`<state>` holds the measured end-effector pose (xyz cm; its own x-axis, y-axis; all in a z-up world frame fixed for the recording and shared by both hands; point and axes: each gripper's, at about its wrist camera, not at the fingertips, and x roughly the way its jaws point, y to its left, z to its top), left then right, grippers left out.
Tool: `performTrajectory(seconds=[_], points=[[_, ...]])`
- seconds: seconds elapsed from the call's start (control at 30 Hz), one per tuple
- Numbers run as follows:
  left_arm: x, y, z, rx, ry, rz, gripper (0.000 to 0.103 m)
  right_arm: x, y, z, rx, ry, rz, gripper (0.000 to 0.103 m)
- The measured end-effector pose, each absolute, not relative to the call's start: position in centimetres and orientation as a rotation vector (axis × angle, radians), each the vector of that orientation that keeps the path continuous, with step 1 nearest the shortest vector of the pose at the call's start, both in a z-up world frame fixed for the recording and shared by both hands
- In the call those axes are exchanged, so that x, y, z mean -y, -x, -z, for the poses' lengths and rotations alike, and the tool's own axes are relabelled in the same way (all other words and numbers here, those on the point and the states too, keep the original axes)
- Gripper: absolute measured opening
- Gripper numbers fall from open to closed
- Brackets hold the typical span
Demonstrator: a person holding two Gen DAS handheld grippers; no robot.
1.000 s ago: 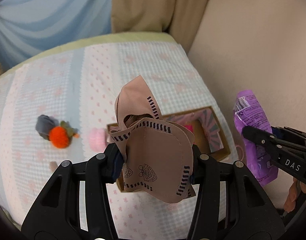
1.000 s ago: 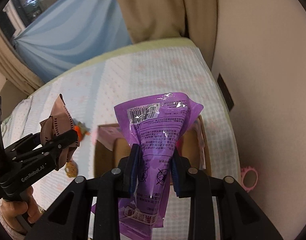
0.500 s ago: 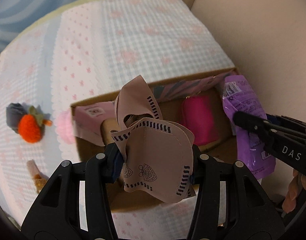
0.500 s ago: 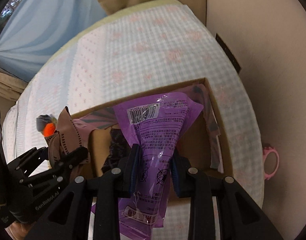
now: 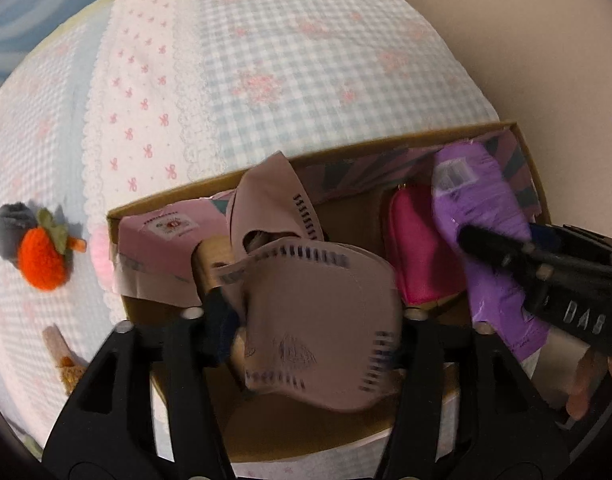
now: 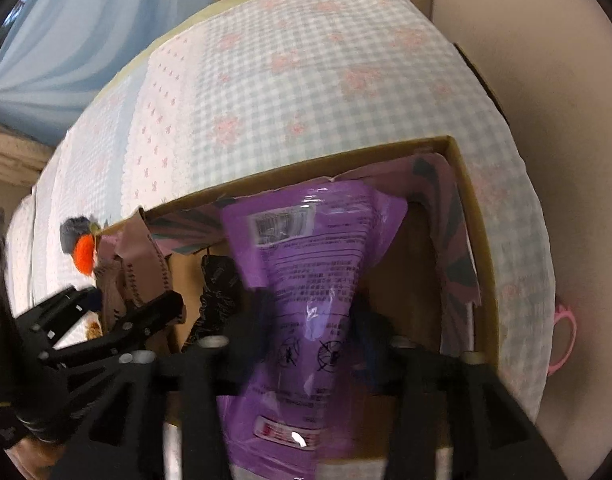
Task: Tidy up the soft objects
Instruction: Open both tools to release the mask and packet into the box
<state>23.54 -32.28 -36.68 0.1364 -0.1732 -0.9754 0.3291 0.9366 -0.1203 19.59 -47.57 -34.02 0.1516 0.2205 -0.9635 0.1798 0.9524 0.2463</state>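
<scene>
Left gripper (image 5: pixel 306 320) clamps the tan fabric mask (image 5: pixel 317 320) between its fingers; mask sits right at the tips, hanging over the near-left part of the cardboard box (image 5: pixel 345 160). Right gripper (image 6: pixel 306 312) is clamped on the purple plastic pouch (image 6: pixel 306 272), pouch standing up past the tips, over the box's right half.

Versus 1 s ago: both grippers were above the bedspread (image 5: pixel 266 60) short of the box; now both loads are down inside the box opening, frames motion-blurred.

Count: 2 grippers, 1 mask, 1 purple pouch, 1 box. In the box: 1 magenta pouch (image 5: pixel 417 248), 1 pink packet (image 5: pixel 166 236), 1 dark item (image 6: pixel 218 288), unclear what. On the bedspread left of the box: 1 orange plush (image 5: pixel 40 256) touching 1 grey ball (image 5: pixel 10 228).
</scene>
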Motion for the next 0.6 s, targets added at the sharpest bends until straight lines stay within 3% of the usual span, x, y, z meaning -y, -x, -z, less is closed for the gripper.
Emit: performTrajectory(seconds=[0.07, 0.13, 0.6], points=[[32.3, -23.6, 36.4, -1.381, -0.121, 0.367, 0.095, 47.6, -19.8, 34.2, -1.437, -0.283, 0.0, 0.08], [31.9, -23.8, 36.4, -1.379, -0.146, 0.317, 0.099, 48.5, -19.4, 34.0, -1.418, -0.295, -0.009, 0.103], [31.1, -22.4, 34.9, -1.36, -0.119, 0.317, 0.1, 48.7, -16.5, 31.5, -1.365, -0.258, -0.033, 0.103]])
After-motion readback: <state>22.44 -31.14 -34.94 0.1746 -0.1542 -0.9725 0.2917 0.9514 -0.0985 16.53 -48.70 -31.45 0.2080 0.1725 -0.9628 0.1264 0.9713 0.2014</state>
